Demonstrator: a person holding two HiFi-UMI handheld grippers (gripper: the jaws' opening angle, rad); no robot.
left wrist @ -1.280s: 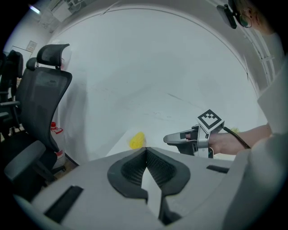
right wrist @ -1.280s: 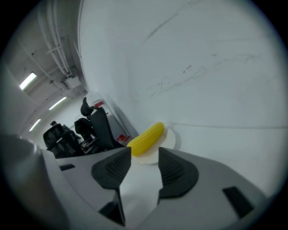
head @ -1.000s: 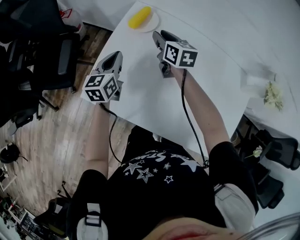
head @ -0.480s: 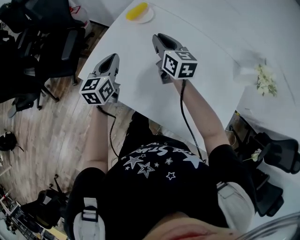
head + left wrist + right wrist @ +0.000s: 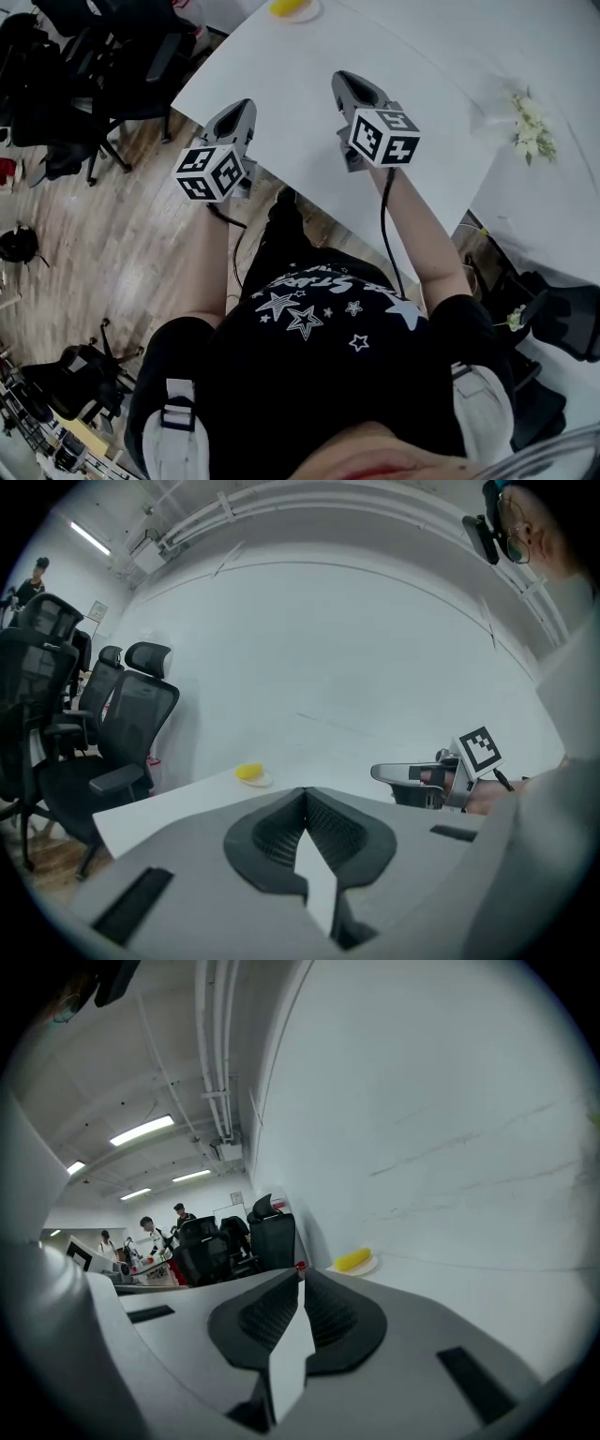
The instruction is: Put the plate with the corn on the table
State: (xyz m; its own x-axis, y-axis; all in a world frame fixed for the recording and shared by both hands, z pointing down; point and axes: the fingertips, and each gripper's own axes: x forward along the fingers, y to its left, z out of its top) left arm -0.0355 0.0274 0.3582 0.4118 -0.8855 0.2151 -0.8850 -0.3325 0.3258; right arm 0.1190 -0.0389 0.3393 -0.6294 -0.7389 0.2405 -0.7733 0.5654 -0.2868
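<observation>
A yellow corn cob (image 5: 287, 6) lies on a small white plate (image 5: 306, 13) at the far end of the white table (image 5: 422, 56), cut by the head view's top edge. Both grippers hover near the table's near edge, well short of the plate. My left gripper (image 5: 242, 109) is shut and empty; its view shows the corn (image 5: 248, 772) far ahead at left. My right gripper (image 5: 347, 82) has its jaws closing with nothing between them, the tips almost touching (image 5: 302, 1275). Its view shows the corn (image 5: 353, 1259) on the plate (image 5: 367, 1267) ahead.
Black office chairs (image 5: 103, 66) stand on the wooden floor left of the table. A bunch of pale flowers (image 5: 528, 126) lies at the table's right. Several people (image 5: 155, 1232) stand far off in the right gripper view. My right gripper (image 5: 398, 773) shows in the left gripper view.
Both grippers have drawn back from the plate toward the table's near edge. The plate with the corn has slid to the top edge of the head view.
</observation>
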